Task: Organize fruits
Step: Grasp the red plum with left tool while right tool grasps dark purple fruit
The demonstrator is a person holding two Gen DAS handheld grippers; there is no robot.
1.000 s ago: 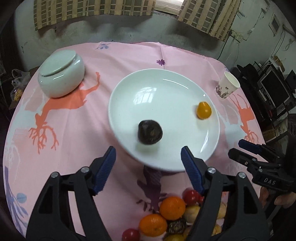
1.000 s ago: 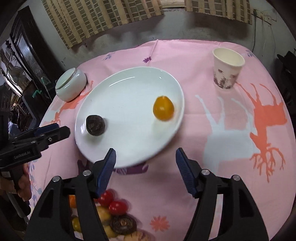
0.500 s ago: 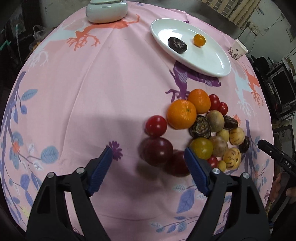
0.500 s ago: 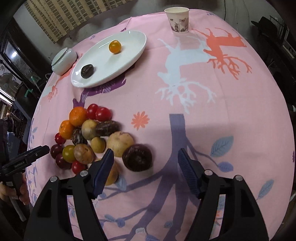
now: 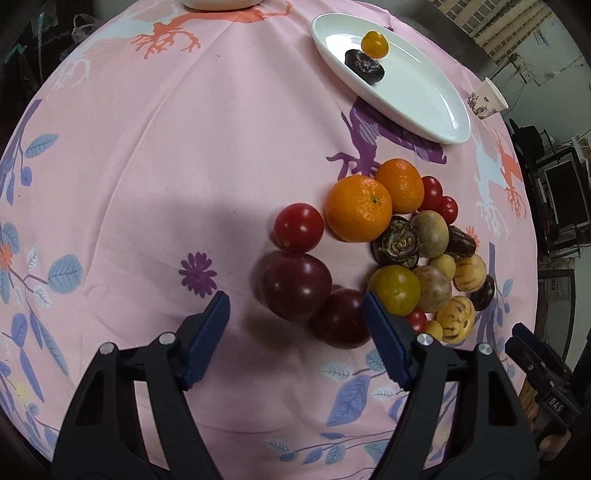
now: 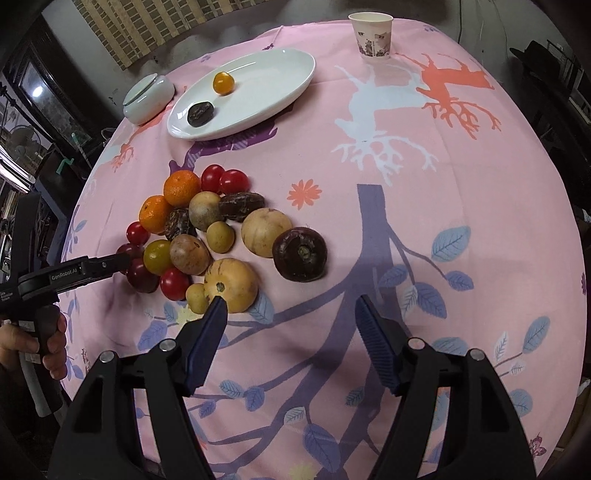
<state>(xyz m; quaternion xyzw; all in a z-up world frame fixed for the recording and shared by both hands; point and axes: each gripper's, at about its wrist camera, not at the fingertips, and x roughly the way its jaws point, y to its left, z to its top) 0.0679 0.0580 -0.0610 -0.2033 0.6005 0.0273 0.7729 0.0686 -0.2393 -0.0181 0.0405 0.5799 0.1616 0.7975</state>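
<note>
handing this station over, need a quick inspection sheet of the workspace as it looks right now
surface: round table under a pink printed tablecloth, lightly creased.
job's things: white oval plate holds a small orange fruit and a dark wrinkled fruit; mixed fruit pile lies loose on the cloth.
clutter: paper cup upright at the far edge; white lidded jar beside the plate.
grippers: left gripper open, its jaws have just been closing, two dark red fruits in front of them; right gripper open, nothing between its jaws.
cables: nothing seen on the table.
surroundings: dim room, patterned curtains, monitor to one side.
</note>
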